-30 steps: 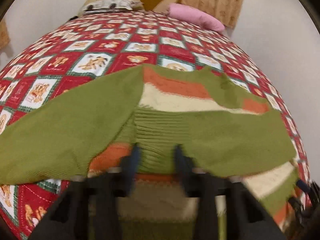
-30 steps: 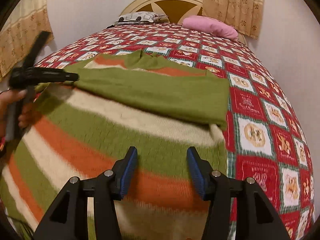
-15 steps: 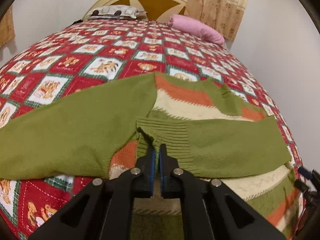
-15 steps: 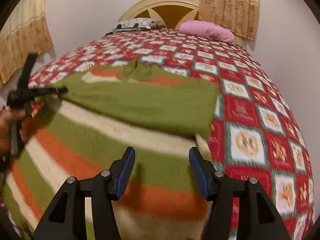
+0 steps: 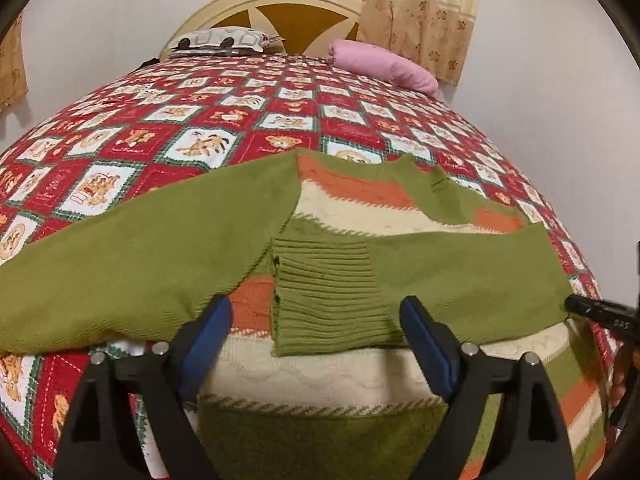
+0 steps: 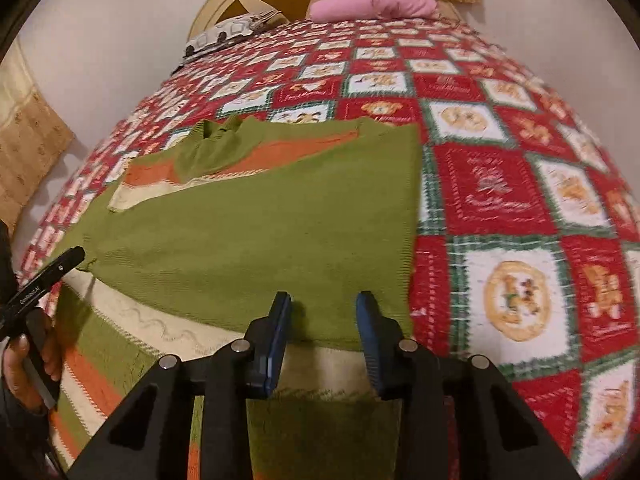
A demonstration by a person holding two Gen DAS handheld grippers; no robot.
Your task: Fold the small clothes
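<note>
A knitted sweater (image 5: pixel 360 372) with green, orange and cream stripes lies flat on the bed. One green sleeve (image 5: pixel 460 276) is folded across its chest, and the ribbed cuff (image 5: pixel 324 300) rests on the body. The other sleeve (image 5: pixel 120 260) stretches out to the left. My left gripper (image 5: pixel 316 320) hovers over the cuff with its jaws opening wide; the pads do not touch it. My right gripper (image 6: pixel 324 312) sits over the folded sleeve (image 6: pixel 260 240) near the sweater's right edge, jaws closing, green knit between the pads but not pinched. The left gripper (image 6: pixel 40 284) shows at that view's left edge.
The bed carries a red, white and green checked quilt (image 6: pixel 520 208). At its head lie a pink pillow (image 5: pixel 384 66) and a grey patterned pillow (image 5: pixel 220 40) against a cream headboard (image 5: pixel 272 4). White walls and beige curtains (image 5: pixel 424 8) stand behind. A hand (image 6: pixel 28 360) holds the left gripper.
My left gripper, shut on the cuff half a second ago, has let go and stands wide open. My right gripper has moved right toward the sleeve's fold and its jaws have narrowed.
</note>
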